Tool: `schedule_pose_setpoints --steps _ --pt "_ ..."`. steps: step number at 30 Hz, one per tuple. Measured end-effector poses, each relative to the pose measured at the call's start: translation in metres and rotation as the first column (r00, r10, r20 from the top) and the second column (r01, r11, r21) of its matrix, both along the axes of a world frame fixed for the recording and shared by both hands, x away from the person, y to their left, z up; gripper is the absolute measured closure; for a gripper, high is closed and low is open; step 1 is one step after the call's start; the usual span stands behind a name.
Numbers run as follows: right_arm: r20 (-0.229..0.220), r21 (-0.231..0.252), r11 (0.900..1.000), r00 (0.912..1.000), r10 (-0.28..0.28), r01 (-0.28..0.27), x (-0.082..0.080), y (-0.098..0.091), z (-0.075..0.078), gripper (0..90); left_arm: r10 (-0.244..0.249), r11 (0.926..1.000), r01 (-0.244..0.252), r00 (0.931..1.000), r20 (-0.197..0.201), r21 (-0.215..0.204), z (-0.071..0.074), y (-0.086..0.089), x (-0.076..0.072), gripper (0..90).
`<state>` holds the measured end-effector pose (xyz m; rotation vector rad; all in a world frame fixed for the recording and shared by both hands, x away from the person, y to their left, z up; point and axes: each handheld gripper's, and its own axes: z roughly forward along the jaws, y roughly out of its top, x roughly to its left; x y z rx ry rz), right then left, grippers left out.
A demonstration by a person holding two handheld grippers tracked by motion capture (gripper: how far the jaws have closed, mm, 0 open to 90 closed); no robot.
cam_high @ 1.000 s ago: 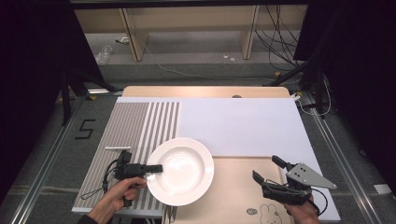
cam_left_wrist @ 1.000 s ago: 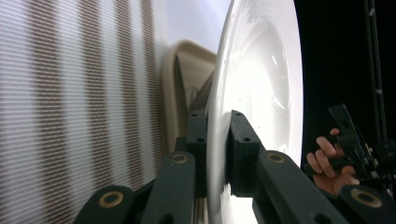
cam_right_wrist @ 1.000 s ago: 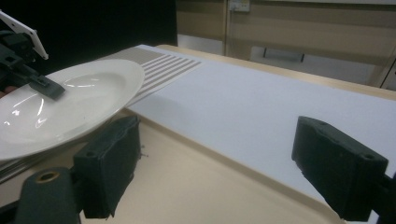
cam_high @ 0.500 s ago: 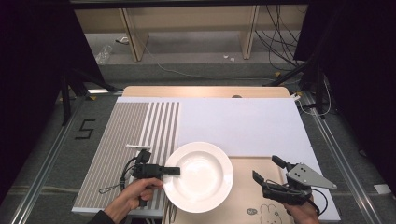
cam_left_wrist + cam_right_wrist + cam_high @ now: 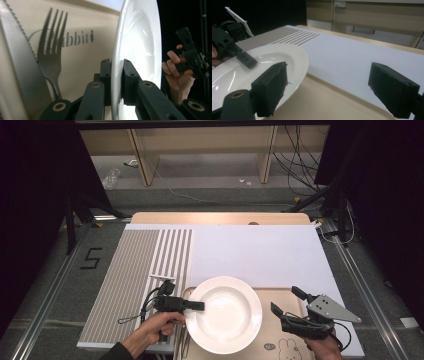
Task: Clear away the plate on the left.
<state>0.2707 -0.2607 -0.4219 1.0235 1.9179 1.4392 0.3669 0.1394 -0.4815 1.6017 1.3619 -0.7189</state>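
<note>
A white deep plate [image 5: 223, 314] hangs over the left half of a beige tray [image 5: 272, 342] with a rabbit print. My left gripper [image 5: 197, 306] is shut on the plate's left rim; in the left gripper view the plate's [image 5: 135, 45] edge is pinched between my jaws. A fork [image 5: 51, 57] and a serrated knife [image 5: 17, 62] lie on the tray under that rim. At the tray's right side my right gripper [image 5: 285, 299] stands open with nothing between its jaws. The right gripper view has the plate [image 5: 262, 67] just left of its left jaw.
A white mat [image 5: 255, 250] covers the middle and right of the table. A grey and white striped mat [image 5: 135, 270] lies to its left. Beyond the table's far wooden edge [image 5: 220, 217] are floor, cables and furniture legs.
My left gripper has carried the plate to the right, off the striped mat and over the tray. The right gripper has kept still.
</note>
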Motion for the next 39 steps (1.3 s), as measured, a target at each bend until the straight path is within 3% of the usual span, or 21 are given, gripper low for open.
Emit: schedule_pose_setpoints --steps 14,22,33,39 --pt "0.001 0.001 1.0000 1.0000 0.003 -0.003 0.000 0.000 0.000 16.4 -0.074 0.9958 0.074 0.9972 -0.001 0.055 -0.005 -0.029 0.000 81.0" --pt "-0.002 0.000 1.0000 1.0000 0.004 -0.004 0.000 0.000 0.000 16.4 -0.103 0.9917 0.105 0.9944 -0.022 0.075 -0.014 -0.042 -0.002 80.7" --pt "-0.001 -0.001 1.0000 1.0000 0.006 -0.006 0.000 0.000 0.000 16.4 -0.099 0.9920 0.101 0.9945 -0.034 0.075 -0.019 -0.051 0.000 80.4" --pt "0.000 0.000 1.0000 1.0000 0.007 -0.007 0.000 0.000 0.000 16.4 -0.082 0.9933 0.087 0.9946 -0.063 0.076 -0.023 -0.051 0.001 80.5"
